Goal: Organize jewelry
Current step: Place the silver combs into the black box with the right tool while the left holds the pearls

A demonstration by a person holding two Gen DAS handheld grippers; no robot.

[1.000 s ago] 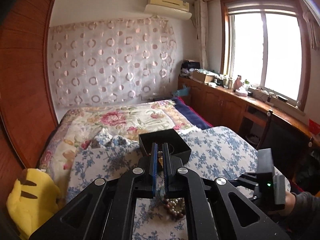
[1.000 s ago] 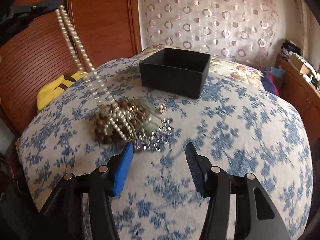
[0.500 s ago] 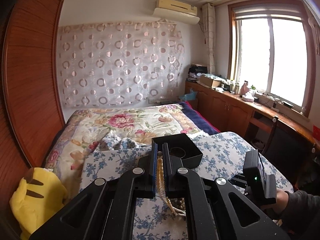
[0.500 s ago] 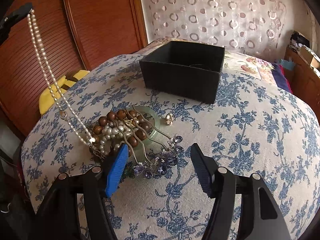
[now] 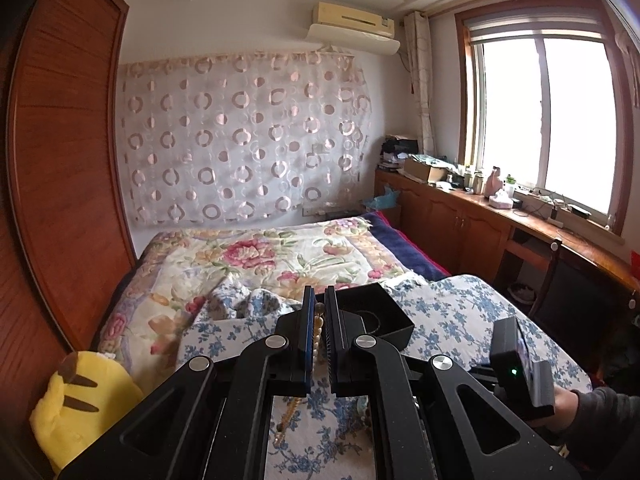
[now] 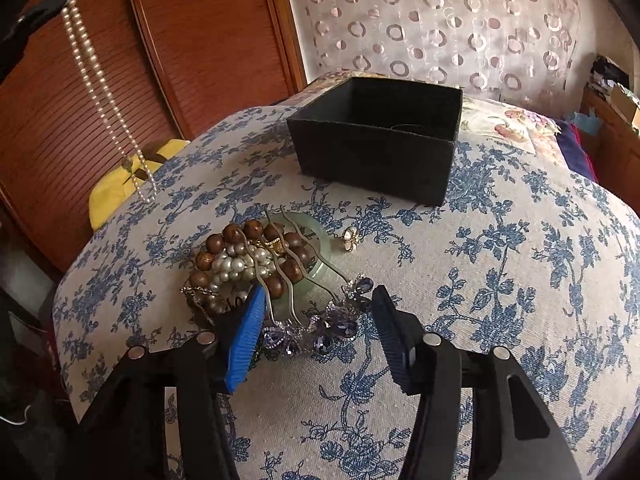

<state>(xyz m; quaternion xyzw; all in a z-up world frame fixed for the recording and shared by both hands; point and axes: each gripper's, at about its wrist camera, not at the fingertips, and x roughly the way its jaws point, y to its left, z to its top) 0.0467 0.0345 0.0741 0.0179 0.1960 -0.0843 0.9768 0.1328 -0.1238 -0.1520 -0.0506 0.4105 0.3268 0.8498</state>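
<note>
My left gripper (image 5: 318, 307) is shut on a long pearl necklace (image 5: 317, 334). In the right wrist view the necklace (image 6: 100, 88) hangs from it at the upper left, its lower end clear of the table. My right gripper (image 6: 318, 294) is low over the jewelry pile. Its jaws are closing, with the purple-jewelled hair comb (image 6: 316, 328) between them; I see no pad pressing on it. The pile holds a brown bead bracelet (image 6: 248, 248), a pearl bracelet (image 6: 236, 264) and a green bangle (image 6: 320, 258). Beside it lies a gold earring (image 6: 350, 240). Beyond stands the open black box (image 6: 372, 160).
A table with a blue-flowered cloth (image 6: 500, 280) carries everything. A yellow plush toy (image 5: 80, 404) lies at its left edge against the wooden wardrobe (image 6: 200, 40). A bed with a floral quilt (image 5: 260, 256) is behind the box. A hand (image 5: 568, 404) holds the right gripper.
The left gripper has lifted the pearl necklace out of the pile, so it now hangs free. The right gripper has moved forward to the hair comb and narrowed its jaws.
</note>
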